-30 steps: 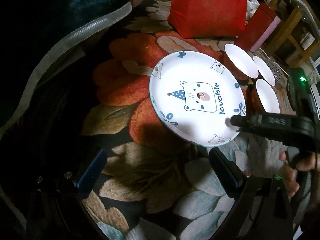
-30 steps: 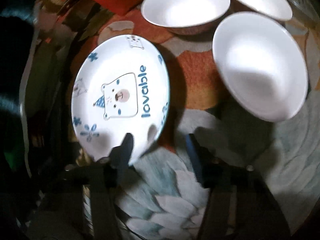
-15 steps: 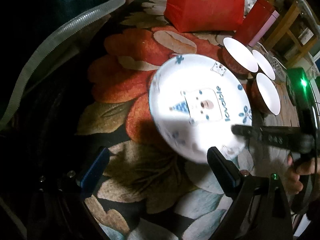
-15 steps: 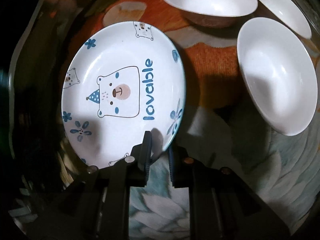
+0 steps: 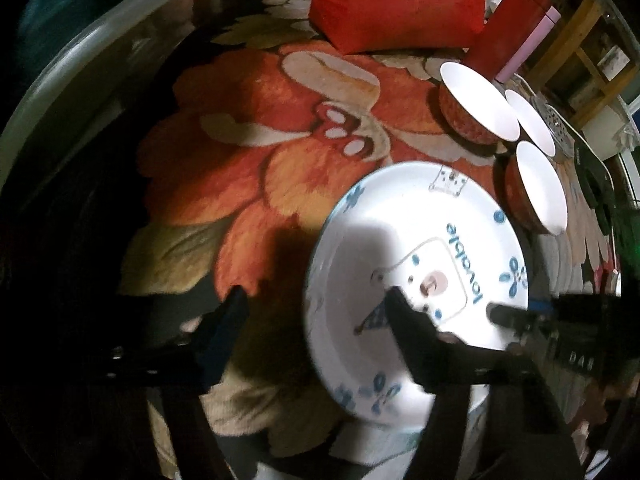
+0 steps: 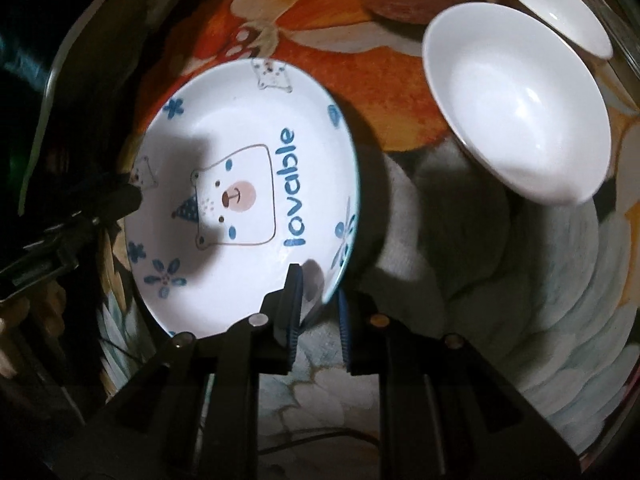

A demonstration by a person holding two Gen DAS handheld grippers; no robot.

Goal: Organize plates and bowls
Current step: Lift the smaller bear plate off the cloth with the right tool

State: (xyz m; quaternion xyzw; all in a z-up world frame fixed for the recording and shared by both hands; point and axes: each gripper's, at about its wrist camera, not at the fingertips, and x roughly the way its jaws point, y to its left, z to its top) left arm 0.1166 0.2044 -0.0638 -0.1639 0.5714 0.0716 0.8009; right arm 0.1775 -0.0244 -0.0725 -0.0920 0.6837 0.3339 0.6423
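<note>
A white plate (image 5: 416, 240) printed with a bear and "lovable" is held tilted above the flowered cloth. My right gripper (image 6: 318, 288) is shut on its near rim; it also shows at the right of the left wrist view, right gripper (image 5: 498, 314). My left gripper (image 5: 316, 300) straddles the opposite rim and its jaws are closing: one finger (image 5: 404, 320) lies over the plate's face, the other (image 5: 226, 320) stands clear outside the rim. Three white bowls with red outsides (image 5: 480, 104) (image 5: 530, 124) (image 5: 540, 184) stand behind, the nearest bowl (image 6: 520, 112) beside the plate (image 6: 240, 200).
A red bag (image 5: 396, 0) and a red box with a pink edge (image 5: 516, 20) stand at the back of the table. The flowered cloth (image 5: 280, 140) covers the table. Wooden furniture (image 5: 592, 40) is at the far right.
My right gripper closed on the plate's rim and raised it at a tilt. My left gripper moved in toward the plate and its jaws narrowed around the opposite rim.
</note>
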